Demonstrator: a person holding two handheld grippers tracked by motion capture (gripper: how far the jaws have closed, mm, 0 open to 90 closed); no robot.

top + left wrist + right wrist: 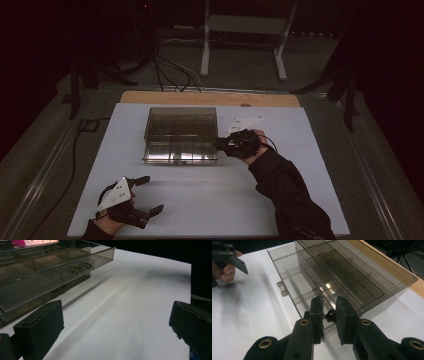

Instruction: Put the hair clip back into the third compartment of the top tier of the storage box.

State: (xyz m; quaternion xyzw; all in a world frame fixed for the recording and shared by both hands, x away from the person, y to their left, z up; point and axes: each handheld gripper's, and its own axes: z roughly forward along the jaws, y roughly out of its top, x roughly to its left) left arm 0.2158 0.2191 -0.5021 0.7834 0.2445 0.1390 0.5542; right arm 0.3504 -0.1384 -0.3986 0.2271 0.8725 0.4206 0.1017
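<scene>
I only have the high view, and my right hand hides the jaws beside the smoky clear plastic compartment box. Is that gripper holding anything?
Observer: Yes. The right gripper is shut on a small dark piece right at the compartment box, by its near wall.
Operator: And the left jaws?
Observer: The left gripper is open, with nothing but white tabletop between its jaws.

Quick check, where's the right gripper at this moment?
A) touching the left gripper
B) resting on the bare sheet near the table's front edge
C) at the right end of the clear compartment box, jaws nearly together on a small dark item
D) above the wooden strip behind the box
C: the right gripper sits at the clear compartment box's right end, jaws pinching a small dark item.
</scene>
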